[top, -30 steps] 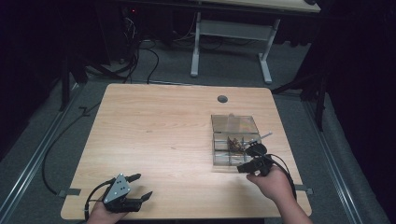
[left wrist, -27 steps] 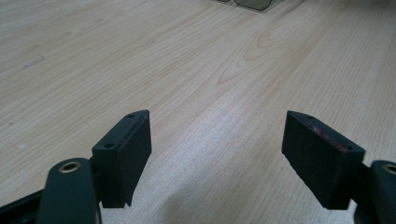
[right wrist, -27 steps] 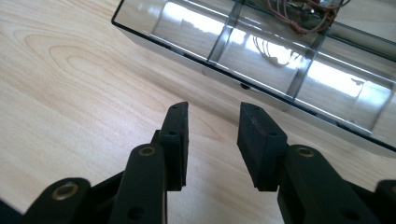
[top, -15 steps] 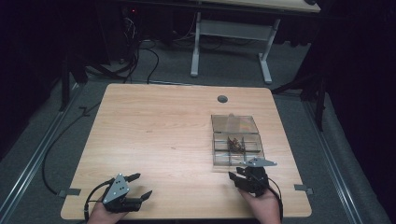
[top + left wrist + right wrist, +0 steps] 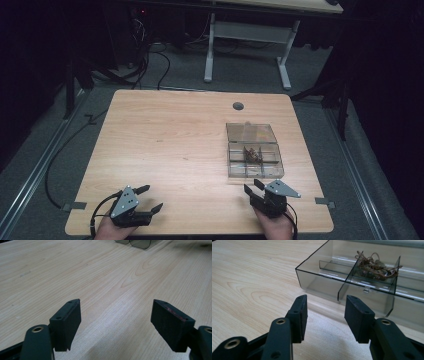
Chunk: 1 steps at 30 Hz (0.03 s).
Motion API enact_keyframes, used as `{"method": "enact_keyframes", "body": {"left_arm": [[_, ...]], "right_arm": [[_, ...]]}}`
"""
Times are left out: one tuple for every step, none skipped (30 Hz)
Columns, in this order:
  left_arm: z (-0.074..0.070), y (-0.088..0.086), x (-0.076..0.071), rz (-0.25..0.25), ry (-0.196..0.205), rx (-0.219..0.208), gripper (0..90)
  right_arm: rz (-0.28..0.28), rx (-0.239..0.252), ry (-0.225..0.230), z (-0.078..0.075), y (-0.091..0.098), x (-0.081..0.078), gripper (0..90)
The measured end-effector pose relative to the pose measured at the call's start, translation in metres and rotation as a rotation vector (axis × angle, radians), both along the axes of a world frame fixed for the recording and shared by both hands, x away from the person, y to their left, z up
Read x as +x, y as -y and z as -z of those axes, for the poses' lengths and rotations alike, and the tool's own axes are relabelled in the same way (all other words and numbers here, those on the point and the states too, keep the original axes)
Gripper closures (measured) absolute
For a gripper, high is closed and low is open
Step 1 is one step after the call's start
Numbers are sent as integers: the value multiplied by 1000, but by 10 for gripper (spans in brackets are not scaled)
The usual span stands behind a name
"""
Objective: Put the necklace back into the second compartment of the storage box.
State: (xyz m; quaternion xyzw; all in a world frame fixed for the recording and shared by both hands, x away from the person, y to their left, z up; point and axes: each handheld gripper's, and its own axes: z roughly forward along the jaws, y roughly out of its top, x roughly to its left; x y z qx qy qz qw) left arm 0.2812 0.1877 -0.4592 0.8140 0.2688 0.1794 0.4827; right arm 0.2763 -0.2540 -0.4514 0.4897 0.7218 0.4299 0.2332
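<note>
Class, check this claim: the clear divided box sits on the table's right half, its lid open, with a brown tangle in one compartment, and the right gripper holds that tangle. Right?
Not quite. The right gripper holds nothing; its jaws, which have just been opening, stand empty short of the clear divided box. The brown tangle lies in its compartment, as the right gripper view shows.

wooden table [image 5: 170, 145], desk frame [image 5: 247, 37], floor cables [image 5: 150, 55]

The brown tangle [image 5: 252, 153] in the clear box [image 5: 235, 172] is too small to identify, perhaps cords.

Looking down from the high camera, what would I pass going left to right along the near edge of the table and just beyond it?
Left gripper, jaws apart → bare wooden table → right gripper, jaws apart with nothing between them → clear divided box just beyond it, a brown tangle in one compartment.
</note>
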Motion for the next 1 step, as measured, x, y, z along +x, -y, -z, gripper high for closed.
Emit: {"method": "enact_keyframes", "body": {"left_arm": [[0,0,0,-2,-1,-1,247]], "right_arm": [[-2,-8,4,0,-1,0,531]]}}
